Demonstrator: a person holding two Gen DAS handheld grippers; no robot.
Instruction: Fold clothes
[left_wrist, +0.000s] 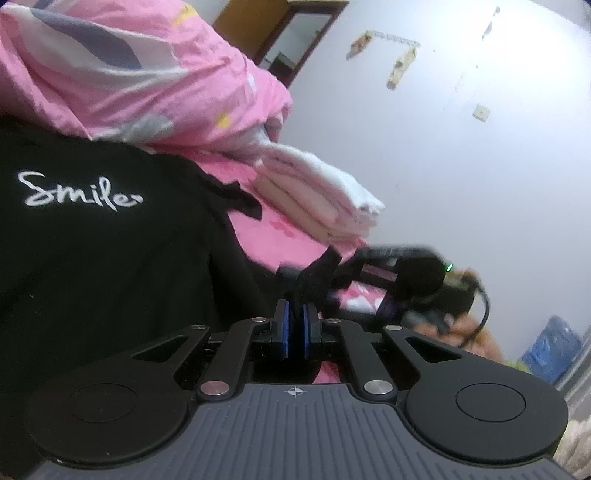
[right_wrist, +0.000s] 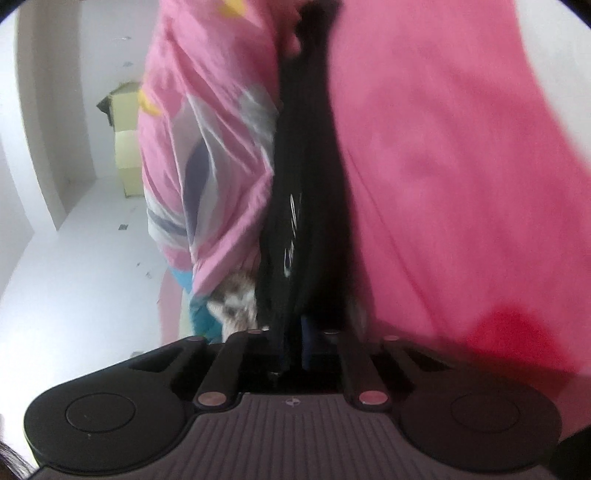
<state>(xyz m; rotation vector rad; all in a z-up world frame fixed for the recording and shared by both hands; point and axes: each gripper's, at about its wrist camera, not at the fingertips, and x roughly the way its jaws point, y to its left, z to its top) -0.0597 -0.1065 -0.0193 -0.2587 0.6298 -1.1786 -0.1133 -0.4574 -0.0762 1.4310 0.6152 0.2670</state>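
Observation:
A black garment (left_wrist: 92, 258) with "Smile" in white script fills the left of the left wrist view, lying on a pink bed sheet (left_wrist: 273, 236). My left gripper (left_wrist: 295, 317) is shut on a raised fold of its black cloth, which stands up from between the blue pads (left_wrist: 285, 328). To the right, the blurred body of my right gripper (left_wrist: 413, 277) hovers over the bed. In the right wrist view, which is rolled and blurred, the black garment (right_wrist: 306, 184) runs up the middle as a narrow band. My right gripper (right_wrist: 293, 332) is shut on its near end.
A stack of folded pale clothes (left_wrist: 317, 192) sits on the bed behind the garment. A bunched pink duvet (left_wrist: 129, 74) lies at the back left. A white wall (left_wrist: 461, 166) and a blue bag (left_wrist: 550, 347) are to the right. A cardboard box (right_wrist: 125, 122) stands by the wall.

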